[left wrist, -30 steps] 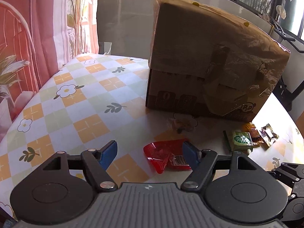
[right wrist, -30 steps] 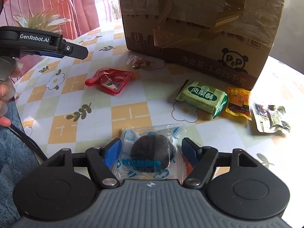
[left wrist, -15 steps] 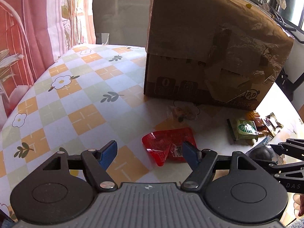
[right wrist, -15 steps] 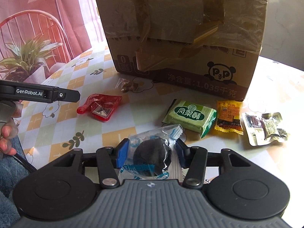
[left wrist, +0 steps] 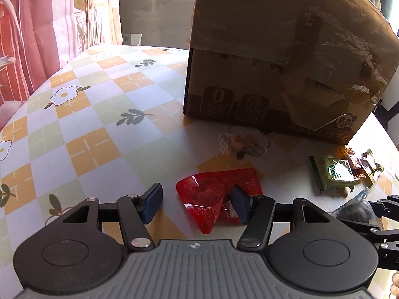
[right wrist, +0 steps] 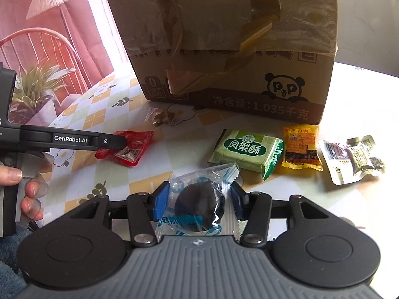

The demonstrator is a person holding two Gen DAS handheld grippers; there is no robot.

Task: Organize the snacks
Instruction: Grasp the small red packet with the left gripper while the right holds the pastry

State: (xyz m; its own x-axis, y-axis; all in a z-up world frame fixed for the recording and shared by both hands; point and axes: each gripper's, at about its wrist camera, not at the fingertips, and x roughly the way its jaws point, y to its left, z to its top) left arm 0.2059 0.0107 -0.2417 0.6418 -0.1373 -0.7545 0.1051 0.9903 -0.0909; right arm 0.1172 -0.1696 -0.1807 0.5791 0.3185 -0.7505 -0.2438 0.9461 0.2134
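Since a second ago my left gripper (left wrist: pixel 194 205) has come down closer to the red snack packet (left wrist: pixel 219 199) and its jaws have just been closing; the packet now lies partly between them on the table (left wrist: pixel 94 124), the right pad over its edge, the left pad apart from it, so nothing is gripped there yet. My right gripper (right wrist: pixel 198 200) has also narrowed and has lifted its load off the table: both blue pads press the sides of the clear wrapper with the dark round snack (right wrist: pixel 199 199).

In the right wrist view the taped cardboard box (right wrist: pixel 224 49) stands at the back. Just in front of it lies a small clear packet of brownish pieces (right wrist: pixel 162 114). To the right lie a green packet (right wrist: pixel 247 149), an orange packet (right wrist: pixel 300 147) just beside it, and a silver foil packet (right wrist: pixel 351 158) further right. My left hand (right wrist: pixel 22 186) shows at the left edge, fingers around the handle.
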